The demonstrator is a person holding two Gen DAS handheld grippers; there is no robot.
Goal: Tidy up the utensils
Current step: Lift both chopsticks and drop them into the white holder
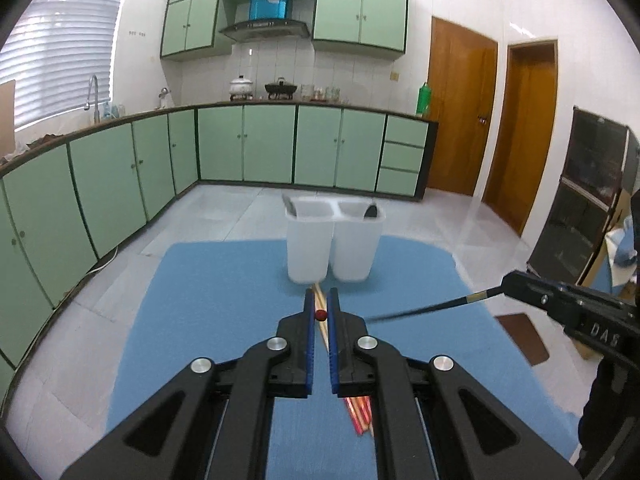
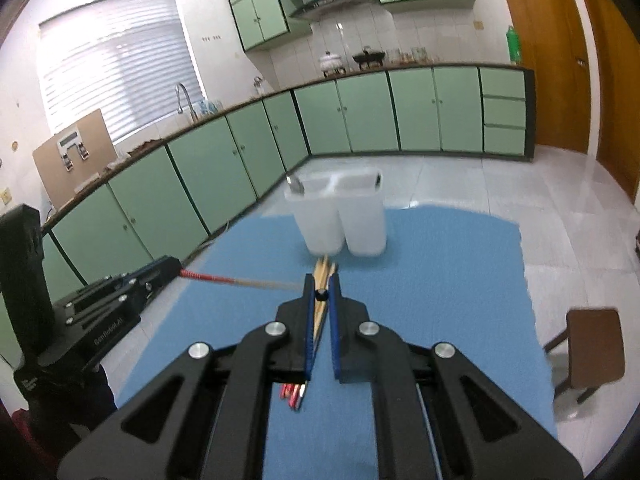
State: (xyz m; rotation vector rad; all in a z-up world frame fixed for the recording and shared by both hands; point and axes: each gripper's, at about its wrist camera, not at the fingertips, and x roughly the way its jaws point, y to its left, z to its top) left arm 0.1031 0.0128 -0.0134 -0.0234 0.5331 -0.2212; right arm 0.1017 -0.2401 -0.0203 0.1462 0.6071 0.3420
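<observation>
While clamped in jaws, two chopsticks (image 1: 420,311), two bins (image 1: 334,240).

"das" on right tool (image 1: 502,289)

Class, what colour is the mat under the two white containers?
Blue. The mat shows best in the left wrist view, under the containers.
</observation>
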